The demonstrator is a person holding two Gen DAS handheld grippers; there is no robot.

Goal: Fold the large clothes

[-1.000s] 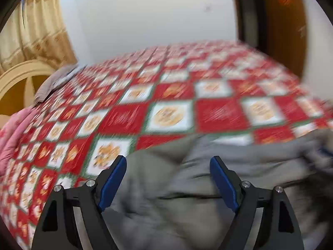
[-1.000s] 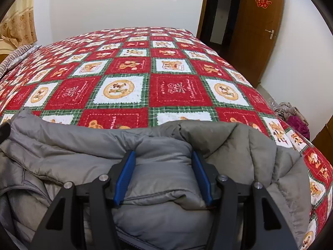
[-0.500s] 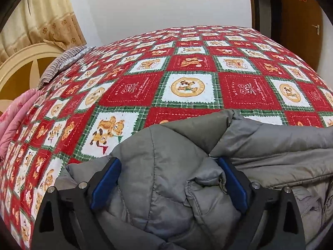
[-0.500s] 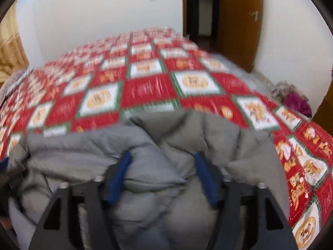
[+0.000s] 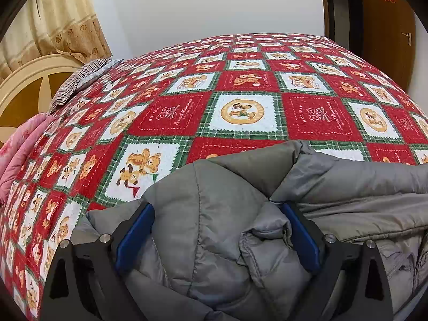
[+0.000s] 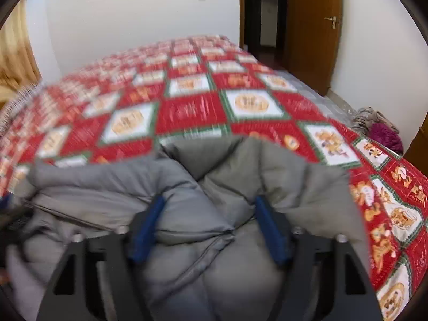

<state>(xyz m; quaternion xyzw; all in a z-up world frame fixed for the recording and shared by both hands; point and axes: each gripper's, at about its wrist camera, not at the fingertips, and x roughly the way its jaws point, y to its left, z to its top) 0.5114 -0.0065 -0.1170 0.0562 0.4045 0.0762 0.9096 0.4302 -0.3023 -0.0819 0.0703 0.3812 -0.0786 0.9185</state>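
A grey padded jacket (image 5: 214, 214) lies bunched at the near edge of a bed with a red, white and green patchwork cover (image 5: 240, 112). My left gripper (image 5: 216, 214) has its blue-padded jaws wide apart, with a thick fold of the jacket's left end between them. My right gripper (image 6: 208, 208) stands the same way around a bulge of the jacket (image 6: 240, 182) at its right end. The right wrist view is blurred. I cannot tell whether either gripper presses on the fabric.
A cream headboard (image 5: 24, 80), a striped pillow (image 5: 80, 80) and a pink quilt (image 5: 18, 144) are on the bed's left. A brown door (image 6: 313, 26) and a pile of clothes (image 6: 379, 128) on the floor are at the right.
Both grippers have sunk into the jacket, whose folds now bulge up between the jaws. The right gripper has swung to the right and is still moving.
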